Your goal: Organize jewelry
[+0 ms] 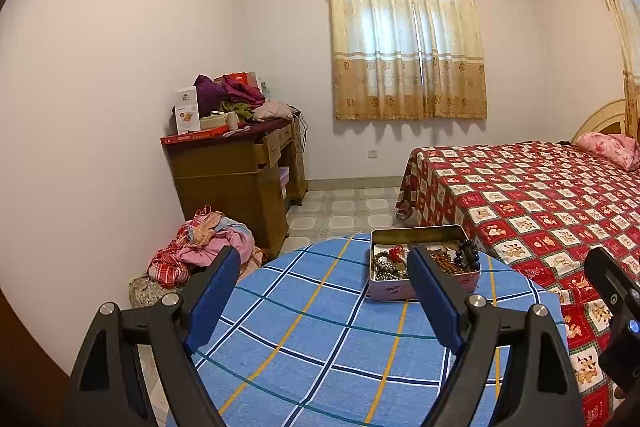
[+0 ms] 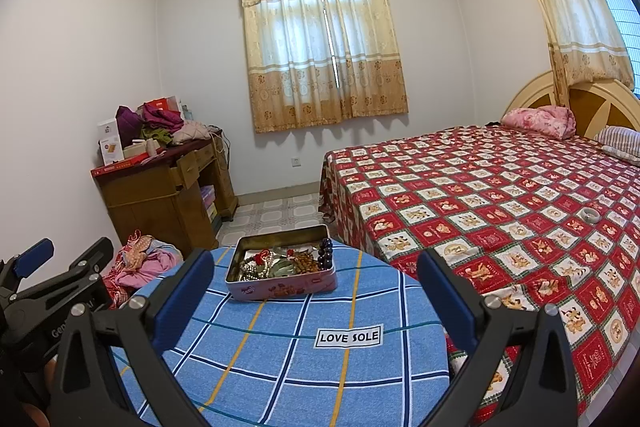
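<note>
Jewelry (image 2: 280, 261) lies heaped in an open tin (image 2: 280, 283) at the far edge of the round bench (image 2: 304, 367), which wears a blue checked cloth; a dark bead bracelet (image 2: 326, 253) hangs over the tin's right rim. Both grippers hover short of the tin: the left gripper (image 1: 324, 291) has its fingers (image 1: 216, 291) wide apart with nothing between them, and the right gripper (image 2: 316, 301) is spread just as wide and empty. Bare cloth stretches between them and the tin. A bed (image 2: 500, 195) crowds the bench's right edge. Only the right view shows the "LOVE SOLE" label (image 2: 349, 337) and a pale ring (image 2: 590, 215) on the bed.
</note>
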The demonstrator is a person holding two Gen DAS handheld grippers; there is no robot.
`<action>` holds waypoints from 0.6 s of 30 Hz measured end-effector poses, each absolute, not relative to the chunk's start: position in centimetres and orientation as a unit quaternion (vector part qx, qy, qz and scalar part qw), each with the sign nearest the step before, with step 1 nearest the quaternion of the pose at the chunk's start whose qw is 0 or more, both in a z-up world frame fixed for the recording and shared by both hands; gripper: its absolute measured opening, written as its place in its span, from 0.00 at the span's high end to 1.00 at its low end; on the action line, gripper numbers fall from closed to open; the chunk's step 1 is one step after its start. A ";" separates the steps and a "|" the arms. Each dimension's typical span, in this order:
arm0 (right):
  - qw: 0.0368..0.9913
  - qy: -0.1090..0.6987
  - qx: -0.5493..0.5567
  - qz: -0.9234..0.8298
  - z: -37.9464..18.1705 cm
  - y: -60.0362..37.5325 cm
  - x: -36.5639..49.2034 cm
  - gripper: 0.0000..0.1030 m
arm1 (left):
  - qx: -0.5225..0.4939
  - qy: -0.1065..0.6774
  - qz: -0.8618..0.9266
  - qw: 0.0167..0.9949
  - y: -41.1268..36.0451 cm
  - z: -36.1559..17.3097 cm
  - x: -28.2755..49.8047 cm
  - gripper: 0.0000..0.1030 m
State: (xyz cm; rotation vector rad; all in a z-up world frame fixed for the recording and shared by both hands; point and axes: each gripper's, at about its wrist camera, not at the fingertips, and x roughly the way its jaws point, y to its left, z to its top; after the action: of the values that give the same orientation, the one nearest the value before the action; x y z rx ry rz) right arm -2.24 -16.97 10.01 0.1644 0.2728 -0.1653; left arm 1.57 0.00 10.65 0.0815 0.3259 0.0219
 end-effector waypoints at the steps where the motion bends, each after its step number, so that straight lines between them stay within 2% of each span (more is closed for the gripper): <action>1: 0.984 0.136 0.081 -0.082 10.0 -16.9 -2.2 0.00 | 0.040 0.162 0.011 0.986 0.0 10.6 1.6 0.17; 18: 0.983 0.147 0.083 -0.078 9.1 -17.4 -1.7 0.00 | 0.008 0.207 -0.010 0.978 0.5 9.6 3.3 0.17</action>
State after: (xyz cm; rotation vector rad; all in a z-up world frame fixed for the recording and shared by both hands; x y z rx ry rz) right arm -1.67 -17.38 9.15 0.1674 0.2950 -0.1561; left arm 3.35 0.49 9.59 0.0165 0.4179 -0.0197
